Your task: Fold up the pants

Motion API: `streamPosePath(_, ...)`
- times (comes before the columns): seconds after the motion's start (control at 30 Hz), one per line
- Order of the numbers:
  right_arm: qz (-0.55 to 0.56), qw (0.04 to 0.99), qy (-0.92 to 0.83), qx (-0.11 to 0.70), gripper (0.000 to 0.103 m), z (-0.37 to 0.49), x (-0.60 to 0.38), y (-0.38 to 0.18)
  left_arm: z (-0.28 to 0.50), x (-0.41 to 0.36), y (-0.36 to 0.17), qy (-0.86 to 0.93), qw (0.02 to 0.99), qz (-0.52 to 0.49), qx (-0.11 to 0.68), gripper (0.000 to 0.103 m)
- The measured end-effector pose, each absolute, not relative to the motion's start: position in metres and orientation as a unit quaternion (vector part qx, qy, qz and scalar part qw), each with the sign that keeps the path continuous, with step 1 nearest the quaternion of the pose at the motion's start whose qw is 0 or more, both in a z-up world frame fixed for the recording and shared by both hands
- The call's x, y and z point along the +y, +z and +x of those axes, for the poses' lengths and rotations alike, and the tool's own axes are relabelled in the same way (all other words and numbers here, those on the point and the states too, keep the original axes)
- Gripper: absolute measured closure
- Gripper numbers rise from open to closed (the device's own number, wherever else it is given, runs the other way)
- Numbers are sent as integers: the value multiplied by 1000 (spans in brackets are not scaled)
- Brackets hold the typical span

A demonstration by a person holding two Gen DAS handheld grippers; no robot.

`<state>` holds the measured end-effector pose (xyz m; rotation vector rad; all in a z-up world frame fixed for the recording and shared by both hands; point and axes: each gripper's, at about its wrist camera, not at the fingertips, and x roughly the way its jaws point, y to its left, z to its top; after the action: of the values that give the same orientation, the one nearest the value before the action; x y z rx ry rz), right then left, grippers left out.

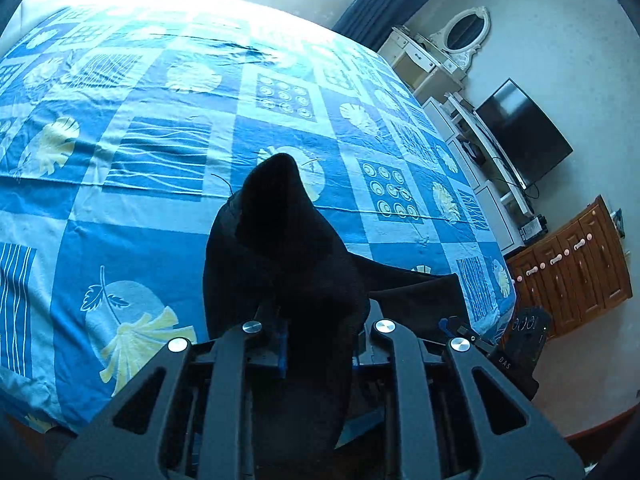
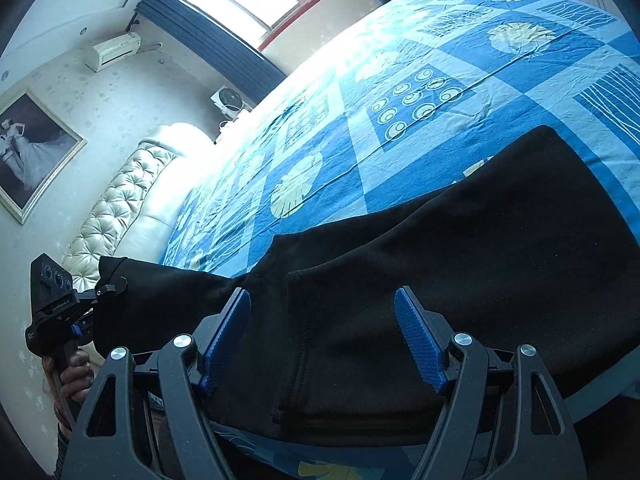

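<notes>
My left gripper [image 1: 320, 344] is raised above the near edge of the bed [image 1: 168, 208], tipped so it looks down the length of the bedspread, and it is clenched on a bunch of the black pants [image 1: 280, 264]. The cloth rises out of the jaws in a peaked hump, so the fingertips themselves are buried in it. In the right wrist view I can see that gripper [image 2: 110, 288] from the side, my left hand [image 2: 74, 372] wrapped around its handle, with one end of the pants [image 2: 460, 260] pinched and lifted clear of the bed.

My right gripper [image 2: 322, 344] is low over the same near edge of the bed [image 2: 360, 140], its blue pads [image 2: 420, 344] spread wide apart, one on each side of a seamed part of the pants. I cannot tell whether the pads touch the cloth.

The pants run long along the near edge of the bed, from the lifted end at my left gripper across under my right gripper and on toward the bed's far corner, where they lie flat and broad. Beyond the pants, the bedspread stretches bare toward the tufted headboard [image 2: 120, 208].
</notes>
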<state>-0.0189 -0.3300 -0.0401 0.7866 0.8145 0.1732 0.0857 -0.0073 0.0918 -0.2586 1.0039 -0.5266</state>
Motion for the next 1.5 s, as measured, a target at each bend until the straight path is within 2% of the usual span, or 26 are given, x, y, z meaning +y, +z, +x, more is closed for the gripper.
streamPosePath(0.13,385,843,65,369,29,-24,-349,-34,83,-87,87,-268,837,-57,473,84)
streamPosePath(0.27,397,847,28,354,29,-30,-375,-29,81,-160,59,-269,837,18,476,84)
streamPosePath(0.53,426,838,-6,340,29,-40,-412,-36,83,-236,-12,-233,826,93,504,84)
streamPosePath(1.07,452,826,-8,337,29,-40,-424,-45,57,-267,-34,-170,856,196,447,84)
streamPosePath(1.43,458,822,-5,339,29,-39,-426,-48,54,-269,-34,-165,857,203,444,82)
streamPosePath(1.5,459,822,-5,338,29,-39,-427,-47,52,-269,-31,-166,856,203,446,79)
